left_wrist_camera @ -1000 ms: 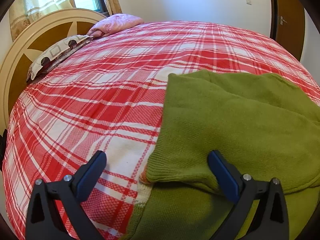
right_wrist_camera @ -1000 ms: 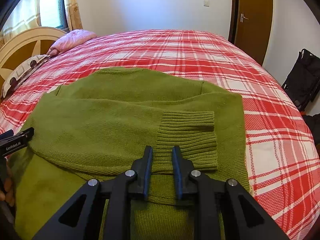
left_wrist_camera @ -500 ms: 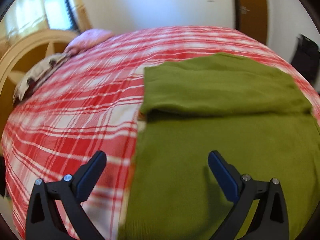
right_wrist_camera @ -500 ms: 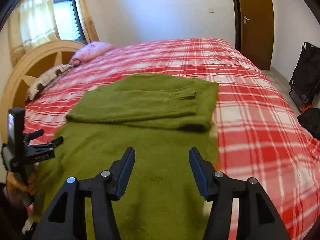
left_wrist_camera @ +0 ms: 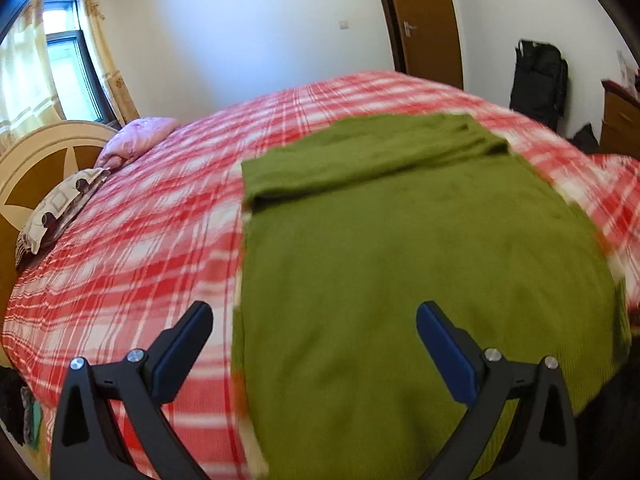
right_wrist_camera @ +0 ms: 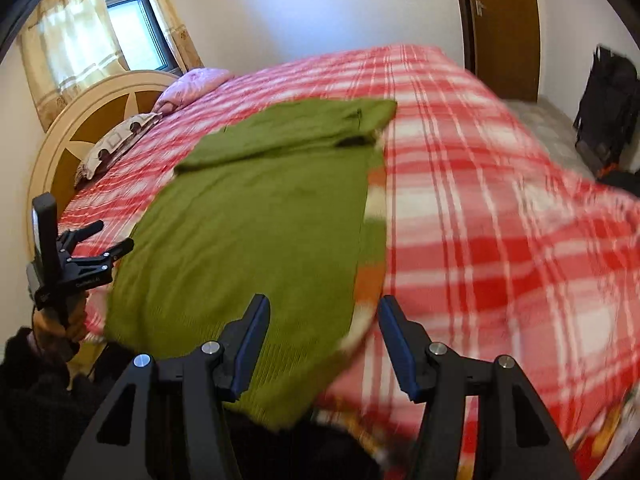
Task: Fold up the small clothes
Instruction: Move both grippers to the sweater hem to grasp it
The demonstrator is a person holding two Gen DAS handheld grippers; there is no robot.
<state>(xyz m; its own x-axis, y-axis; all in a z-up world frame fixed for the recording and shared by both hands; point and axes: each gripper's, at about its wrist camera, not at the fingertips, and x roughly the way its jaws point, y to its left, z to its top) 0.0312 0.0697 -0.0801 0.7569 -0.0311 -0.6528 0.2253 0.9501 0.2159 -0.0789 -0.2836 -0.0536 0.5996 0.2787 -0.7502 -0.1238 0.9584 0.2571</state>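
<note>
A green knit sweater lies flat on the red plaid bed, sleeves folded across its far end. It also shows in the right wrist view. My left gripper is open and empty, held above the sweater's near left edge. My right gripper is open and empty, above the sweater's near right corner. The left gripper also shows in the right wrist view, beside the sweater's left edge.
The red plaid bedspread covers the bed. Pillows and a round headboard are at the far left. A brown door and a black bag stand to the right.
My right gripper let go of the sleeve cuff and opened. Both grippers pulled back toward the sweater's near hem and rose. The left gripper stayed open.
</note>
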